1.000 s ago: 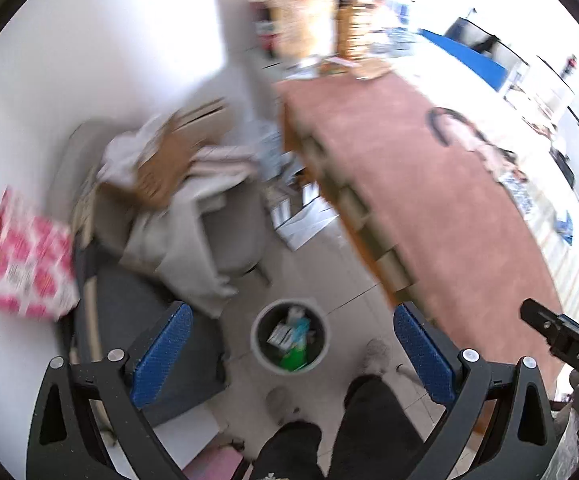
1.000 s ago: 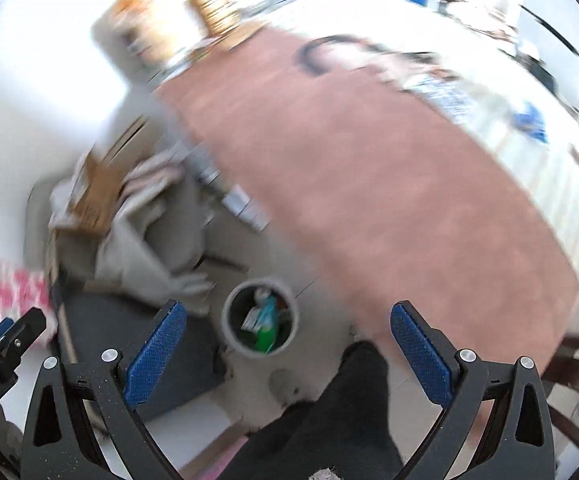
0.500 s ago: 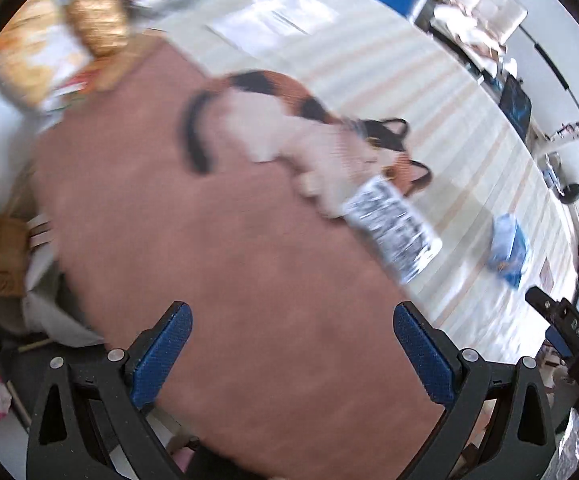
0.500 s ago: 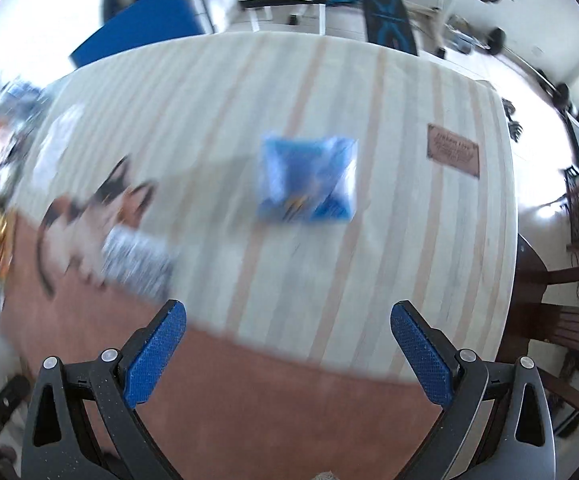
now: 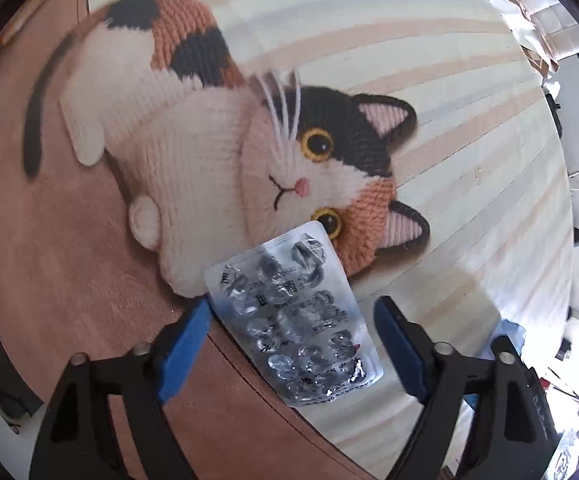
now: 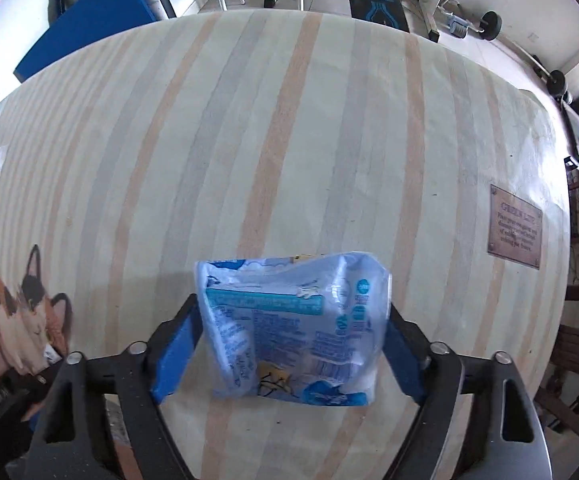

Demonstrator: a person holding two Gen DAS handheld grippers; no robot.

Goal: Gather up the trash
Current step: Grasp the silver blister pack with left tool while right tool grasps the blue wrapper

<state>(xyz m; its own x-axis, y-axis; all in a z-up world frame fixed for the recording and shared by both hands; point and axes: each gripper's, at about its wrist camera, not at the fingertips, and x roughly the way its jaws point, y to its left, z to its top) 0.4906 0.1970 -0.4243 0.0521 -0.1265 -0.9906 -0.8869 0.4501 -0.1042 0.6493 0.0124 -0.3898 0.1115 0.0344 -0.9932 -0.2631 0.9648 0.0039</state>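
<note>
Both views are bright daylight and mostly sharp, with heavy fisheye bending and black vignette at the corners. Left wrist view: blown-out glare at lower right, specular glints on the foil blister pack (image 5: 295,322), slight softness on the cat picture (image 5: 225,148) near the top. Right wrist view: overexposed floor at upper right, soft shadow left of the blue wrapper (image 6: 295,326) on the striped tablecloth (image 6: 289,140).

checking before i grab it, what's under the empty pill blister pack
The blister pack lies across the cat picture and the striped tablecloth, covering the cat's chin; anything beneath its foil is hidden.
</note>
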